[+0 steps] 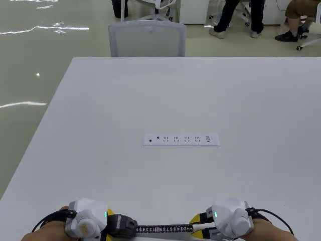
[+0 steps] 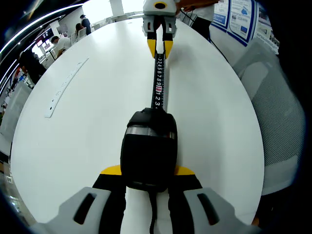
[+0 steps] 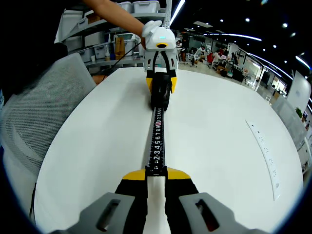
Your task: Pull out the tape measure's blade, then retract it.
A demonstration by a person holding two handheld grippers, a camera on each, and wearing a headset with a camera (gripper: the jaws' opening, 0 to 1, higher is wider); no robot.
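Head view: tape measure case at bench edge, my side of the power strip. Left tongs clamp the case as anchor; right tongs pinch the blade tip, so I judge it's kept taut.

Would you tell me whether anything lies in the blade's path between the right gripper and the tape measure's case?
Nothing visible does. The blade runs straight over bare table from the right gripper to the case in the left gripper; the power strip lies off to the side.
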